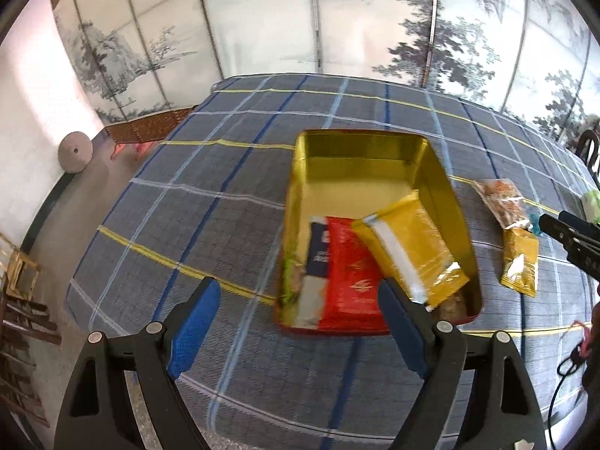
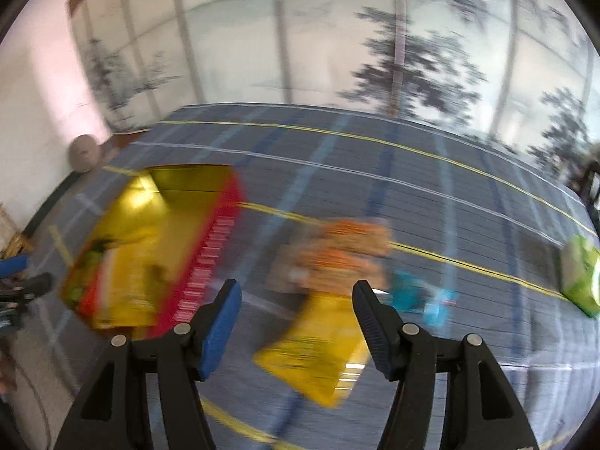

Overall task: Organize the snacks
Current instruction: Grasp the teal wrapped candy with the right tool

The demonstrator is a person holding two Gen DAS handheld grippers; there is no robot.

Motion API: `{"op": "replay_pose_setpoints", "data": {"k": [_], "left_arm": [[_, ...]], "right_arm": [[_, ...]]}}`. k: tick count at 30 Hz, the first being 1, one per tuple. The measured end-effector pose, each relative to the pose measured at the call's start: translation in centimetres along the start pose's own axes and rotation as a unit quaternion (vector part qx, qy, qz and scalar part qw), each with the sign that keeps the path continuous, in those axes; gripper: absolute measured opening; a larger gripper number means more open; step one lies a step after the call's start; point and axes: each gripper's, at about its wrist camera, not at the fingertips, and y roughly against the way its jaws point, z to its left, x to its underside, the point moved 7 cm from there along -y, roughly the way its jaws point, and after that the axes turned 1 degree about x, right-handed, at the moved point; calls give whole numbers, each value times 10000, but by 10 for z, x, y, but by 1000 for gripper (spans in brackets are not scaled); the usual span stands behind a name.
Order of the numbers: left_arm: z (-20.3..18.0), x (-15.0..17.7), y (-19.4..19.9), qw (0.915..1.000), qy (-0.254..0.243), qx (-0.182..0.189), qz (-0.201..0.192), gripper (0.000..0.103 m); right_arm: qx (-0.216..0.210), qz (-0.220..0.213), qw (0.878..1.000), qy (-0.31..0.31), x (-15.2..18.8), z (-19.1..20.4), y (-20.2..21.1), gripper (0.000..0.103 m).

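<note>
A tin (image 1: 356,172), gold inside and red outside, stands on the plaid cloth. In it lie a red packet (image 1: 352,281), a blue-and-white packet (image 1: 317,251) and a yellow packet (image 1: 412,247) that leans on the right wall. My left gripper (image 1: 300,300) hangs open in front of the tin, nothing between its fingers. My right gripper (image 2: 296,300) is open above a small yellow packet (image 2: 318,352) that lies on the cloth. Beyond that packet are a clear bag of orange snacks (image 2: 337,255) and a teal packet (image 2: 412,296). The right wrist view is blurred, with the tin (image 2: 210,255) at its left.
A green packet (image 2: 581,277) lies near the table's right edge. A painted folding screen (image 1: 337,18) stands behind the table. The table's left edge drops to the floor (image 1: 86,202). The right gripper's tip (image 1: 570,232) shows at the right of the left wrist view.
</note>
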Motion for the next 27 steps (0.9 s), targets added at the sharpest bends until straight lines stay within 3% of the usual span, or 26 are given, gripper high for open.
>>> {"op": "replay_pose_setpoints", "data": {"k": [4, 9, 16, 24, 27], "left_arm": [[-21, -4, 1, 9998, -129, 118, -42, 83], [-53, -11, 2, 9988, -374, 304, -78, 83], [-99, -14, -6, 9958, -709, 580, -23, 84], [-149, -14, -15, 9910, -1071, 802, -63, 84], [-163, -11, -22, 9899, -1133, 856, 17, 84]], "right_arm": [[288, 106, 9987, -412, 9, -50, -12, 63], [401, 223, 9966, -679, 14, -79, -28, 63], [322, 344, 9950, -877, 12, -91, -58, 63], [341, 250, 9967, -690, 16, -94, -72, 63], [442, 167, 9978, -459, 18, -92, -70, 55]]}}
